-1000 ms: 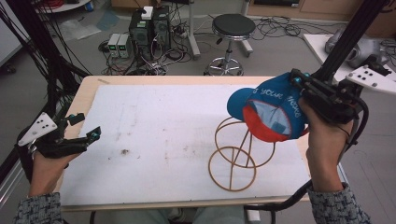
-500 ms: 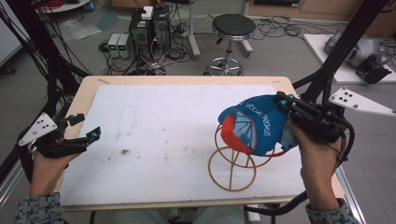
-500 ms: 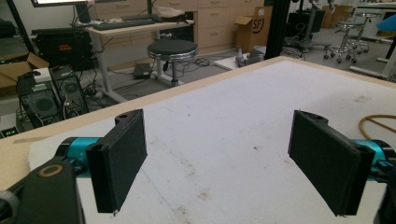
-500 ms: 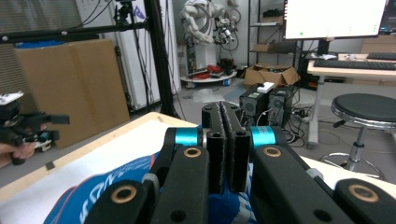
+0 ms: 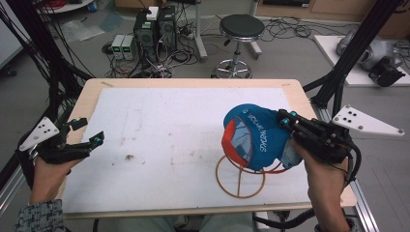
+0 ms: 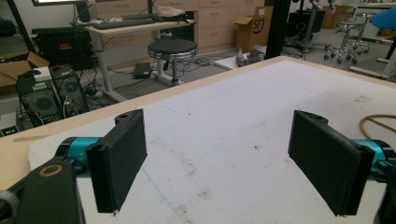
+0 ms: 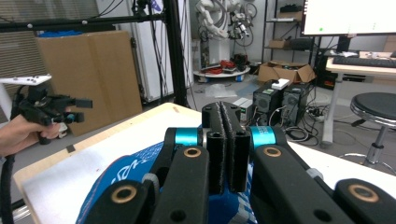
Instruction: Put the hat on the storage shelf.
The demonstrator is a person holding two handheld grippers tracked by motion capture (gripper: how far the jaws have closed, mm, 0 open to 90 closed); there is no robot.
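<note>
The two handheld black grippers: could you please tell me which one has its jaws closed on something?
The right gripper, jaws pinched on the blue baseball cap over the orange wire stand. The left gripper is wide open, holding nothing.

The cap (image 5: 256, 137) sits on top of the wire stand (image 5: 241, 176), at the right side of the table (image 5: 169, 82). The right gripper (image 5: 285, 121) is against the cap's right side, apparently touching it. The left gripper (image 5: 89, 131) is at the table's left edge, well apart from the stand.
</note>
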